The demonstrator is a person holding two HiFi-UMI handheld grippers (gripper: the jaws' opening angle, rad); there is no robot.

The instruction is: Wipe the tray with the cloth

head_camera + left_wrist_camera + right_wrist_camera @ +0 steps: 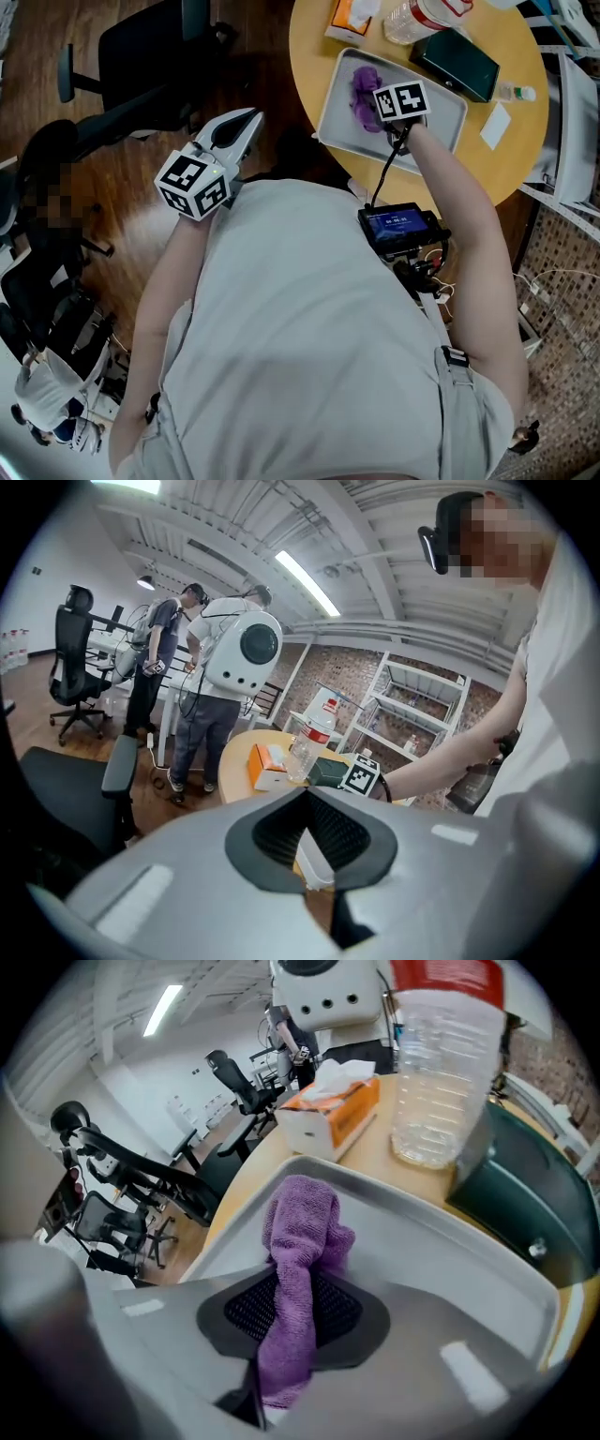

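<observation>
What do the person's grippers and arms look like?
The left gripper and right gripper have pale grey shells, black pads and a white cube with black square markers. A black cable runs from the right one. The shirt is pale and short-sleeved.

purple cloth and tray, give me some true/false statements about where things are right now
1. The right gripper is shut on the purple cloth. True.
2. The cloth lies on the bare table beside the tray. False: it is inside the grey tray, which sits on the round table.
3. The left gripper presses down on the tray. False: it is off the table, over the wooden floor, with nothing in it.
4. An orange tissue box and a clear bottle stand on the table beyond the tray. True.
</observation>
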